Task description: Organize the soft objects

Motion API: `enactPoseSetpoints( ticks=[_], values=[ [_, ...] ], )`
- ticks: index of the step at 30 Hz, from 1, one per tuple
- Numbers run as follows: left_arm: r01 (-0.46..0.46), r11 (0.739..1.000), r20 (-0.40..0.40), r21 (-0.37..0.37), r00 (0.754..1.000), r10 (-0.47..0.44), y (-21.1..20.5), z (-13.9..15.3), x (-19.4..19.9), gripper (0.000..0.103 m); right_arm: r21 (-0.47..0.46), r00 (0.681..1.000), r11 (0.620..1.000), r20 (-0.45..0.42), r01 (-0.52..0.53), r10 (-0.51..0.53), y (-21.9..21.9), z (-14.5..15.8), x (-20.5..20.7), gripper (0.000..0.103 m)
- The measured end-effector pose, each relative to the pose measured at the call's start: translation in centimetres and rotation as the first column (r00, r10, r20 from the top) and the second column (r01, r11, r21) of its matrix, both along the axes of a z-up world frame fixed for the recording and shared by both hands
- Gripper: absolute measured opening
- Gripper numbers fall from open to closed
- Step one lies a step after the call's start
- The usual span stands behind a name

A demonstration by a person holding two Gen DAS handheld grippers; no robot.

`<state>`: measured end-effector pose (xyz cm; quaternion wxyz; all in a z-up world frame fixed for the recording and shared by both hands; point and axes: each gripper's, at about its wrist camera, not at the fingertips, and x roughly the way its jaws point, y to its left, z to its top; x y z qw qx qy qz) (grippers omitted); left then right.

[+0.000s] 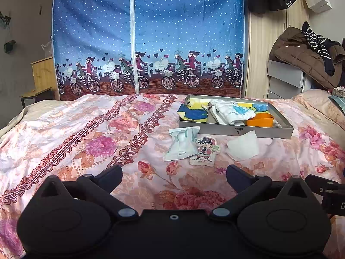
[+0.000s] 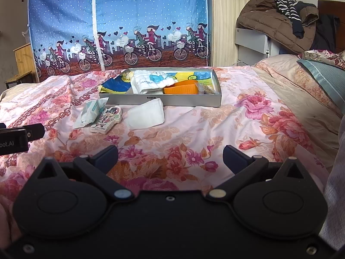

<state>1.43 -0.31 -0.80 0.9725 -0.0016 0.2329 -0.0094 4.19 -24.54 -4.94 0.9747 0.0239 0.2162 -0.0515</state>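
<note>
My left gripper [image 1: 174, 177] hangs above the bedspread [image 1: 86, 133] with its jaws spread wide and nothing between them. It sits back from the work, which I judge to be a waiting position chosen to keep all loose items in sight.

Left to right, three soft items lie on the bedspread just in front of the tray [image 1: 236, 130]:
- A wipes packet [image 1: 182, 143], crumpled, its far end touching or nearly touching the tray's near wall.
- A cartoon figure pad [image 1: 206, 151], flat, its left edge against the packet.
- A white folded cloth [image 1: 243, 144], a little apart to the right, close to the tray wall.

Their position along the near wall suggests they are queued for loading.

The tray itself already holds a blue and yellow cloth [image 1: 194, 112] at left, a white printed cloth [image 1: 232, 112] piled in the middle, and an orange container [image 1: 259, 119] at right. I judge the task partly complete.

My right gripper [image 2: 170, 157] likewise hovers over the bedspread, jaws spread, empty. The white folded cloth lies nearest its line, so I judge that a reasonable first pick. Being limp, it may unfold when lifted.
</note>
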Motion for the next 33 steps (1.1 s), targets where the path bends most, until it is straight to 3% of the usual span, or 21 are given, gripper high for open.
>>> enactPoseSetpoints(
  ticks=[15,33],
  values=[
    [0.008,1.000,-0.035,0.004,0.999,-0.008,0.0,-0.6,0.3,0.102,0.000,0.999,1.000,-0.052,-0.010,0.010,-0.2,-0.2,0.8,0.103],
    [0.016,1.000,-0.149,-0.022,0.989,-0.019,-0.2,-2.2,3.4,0.102,0.032,0.983,0.998,-0.173,-0.055,0.060,-0.1,-1.3,4.0,0.103]
  ],
)
